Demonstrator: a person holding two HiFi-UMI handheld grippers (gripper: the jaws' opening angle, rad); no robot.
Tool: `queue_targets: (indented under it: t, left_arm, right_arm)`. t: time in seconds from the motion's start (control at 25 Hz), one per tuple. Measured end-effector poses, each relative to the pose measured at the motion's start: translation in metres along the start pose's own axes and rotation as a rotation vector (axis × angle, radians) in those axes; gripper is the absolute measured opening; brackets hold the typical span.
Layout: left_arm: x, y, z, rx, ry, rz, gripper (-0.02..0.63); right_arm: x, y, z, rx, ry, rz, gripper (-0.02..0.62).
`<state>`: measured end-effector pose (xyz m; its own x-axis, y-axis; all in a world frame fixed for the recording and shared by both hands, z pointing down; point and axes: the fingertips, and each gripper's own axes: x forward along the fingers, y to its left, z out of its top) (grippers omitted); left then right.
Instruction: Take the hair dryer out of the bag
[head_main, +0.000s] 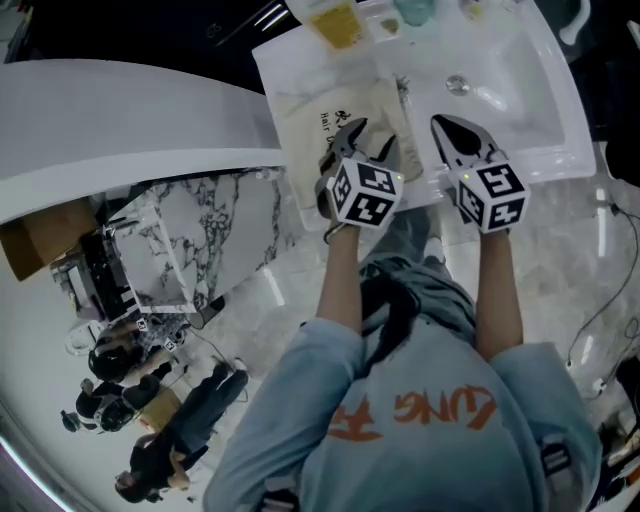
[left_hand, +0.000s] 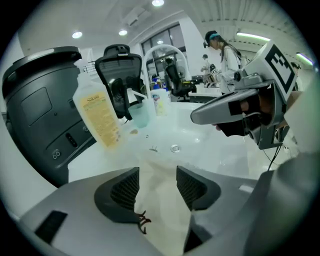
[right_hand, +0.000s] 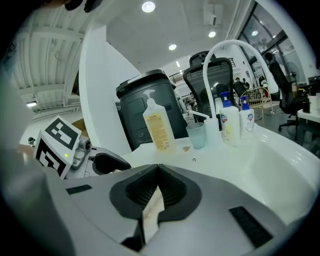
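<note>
The bag (head_main: 300, 130) was matt cream cloth, soft and creased. The sink (head_main: 530, 110) was glossy, smooth white, and its drain (head_main: 457, 85) was shiny metal. The soap bottle (left_hand: 97, 117) was cloudy plastic. The panel (head_main: 200, 240) looked like polished marble.

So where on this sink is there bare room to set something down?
Bare: the basin, from the bag across to its right wall, around the drain. Crowded: the back rim, with bottle and cup; the bag covers the left.
</note>
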<state>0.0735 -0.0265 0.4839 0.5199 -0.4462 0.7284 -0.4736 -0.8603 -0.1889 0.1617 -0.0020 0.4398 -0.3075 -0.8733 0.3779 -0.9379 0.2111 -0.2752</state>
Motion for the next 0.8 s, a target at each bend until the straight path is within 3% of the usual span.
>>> queue_targets:
  t: [0.28, 0.6, 0.8]
  left_arm:
    - [0.022, 0.011, -0.002, 0.060, 0.079, -0.026, 0.221]
    - [0.047, 0.010, -0.023, 0.144, 0.239, -0.099, 0.213]
    - [0.049, 0.015, -0.024, 0.187, 0.276, -0.085, 0.096]
  right_arm:
    - [0.008, -0.017, -0.002, 0.035, 0.007, -0.041, -0.001]
    - [0.021, -0.032, 0.003, 0.057, 0.020, -0.072, 0.000]
    - [0.028, -0.033, 0.007, 0.058, 0.026, -0.075, -0.001]
